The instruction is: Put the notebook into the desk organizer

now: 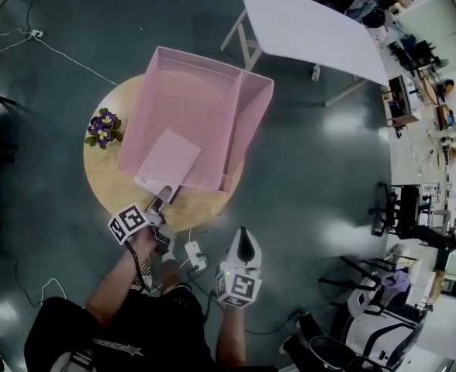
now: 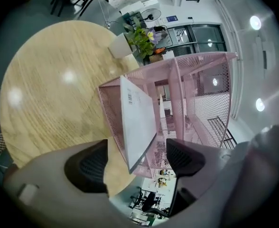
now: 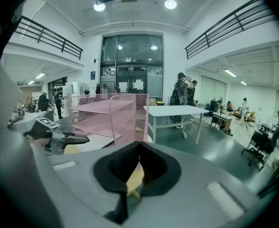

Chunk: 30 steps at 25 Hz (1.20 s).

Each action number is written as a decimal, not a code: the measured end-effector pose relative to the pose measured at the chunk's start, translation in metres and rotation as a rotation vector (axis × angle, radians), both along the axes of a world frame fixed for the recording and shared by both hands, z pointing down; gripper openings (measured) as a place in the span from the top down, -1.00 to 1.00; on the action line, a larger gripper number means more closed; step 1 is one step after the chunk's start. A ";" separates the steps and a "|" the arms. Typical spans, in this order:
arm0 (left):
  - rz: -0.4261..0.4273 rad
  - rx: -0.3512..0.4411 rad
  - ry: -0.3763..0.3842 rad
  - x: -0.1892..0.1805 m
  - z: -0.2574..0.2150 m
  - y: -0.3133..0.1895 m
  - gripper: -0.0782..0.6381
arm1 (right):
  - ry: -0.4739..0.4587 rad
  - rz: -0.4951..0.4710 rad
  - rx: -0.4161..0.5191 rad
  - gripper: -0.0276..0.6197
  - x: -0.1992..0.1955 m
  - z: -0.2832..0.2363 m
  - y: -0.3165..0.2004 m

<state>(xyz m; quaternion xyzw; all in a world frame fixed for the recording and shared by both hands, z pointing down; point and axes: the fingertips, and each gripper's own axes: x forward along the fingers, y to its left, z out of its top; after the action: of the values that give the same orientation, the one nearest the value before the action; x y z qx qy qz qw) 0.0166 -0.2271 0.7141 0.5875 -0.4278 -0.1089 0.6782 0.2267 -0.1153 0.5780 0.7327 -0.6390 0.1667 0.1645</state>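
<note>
A white notebook (image 1: 170, 157) lies slanted in the lowest tray of the pink mesh desk organizer (image 1: 212, 91), which stands on a round wooden table (image 1: 104, 180). My left gripper (image 1: 164, 197) is at the organizer's near edge. In the left gripper view the notebook (image 2: 138, 120) stands edge-on between the wide-apart pads (image 2: 89, 165), and neither pad presses on it, so the left gripper (image 2: 137, 158) is open. My right gripper (image 1: 242, 237) hangs off the table nearer my body. Its jaws meet in the right gripper view, so the right gripper (image 3: 137, 167) is shut on nothing.
A pot of purple flowers (image 1: 104, 128) stands at the table's left edge, beside the organizer. A long white table (image 1: 305, 22) is behind it on the green floor. A white power strip (image 1: 193, 254) with cables lies by my feet. Office chairs (image 1: 391, 208) stand to the right.
</note>
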 end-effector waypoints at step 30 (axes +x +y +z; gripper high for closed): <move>0.269 0.996 -0.571 -0.103 -0.276 0.123 0.09 | 0.033 -0.099 0.311 0.90 -0.127 -0.137 0.091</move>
<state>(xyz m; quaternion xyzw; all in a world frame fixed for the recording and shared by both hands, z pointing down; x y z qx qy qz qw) -0.0862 -0.1045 0.4379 0.8905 -0.4124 -0.0474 0.1862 0.0996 -0.0242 0.4413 0.7195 -0.6897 0.0452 0.0677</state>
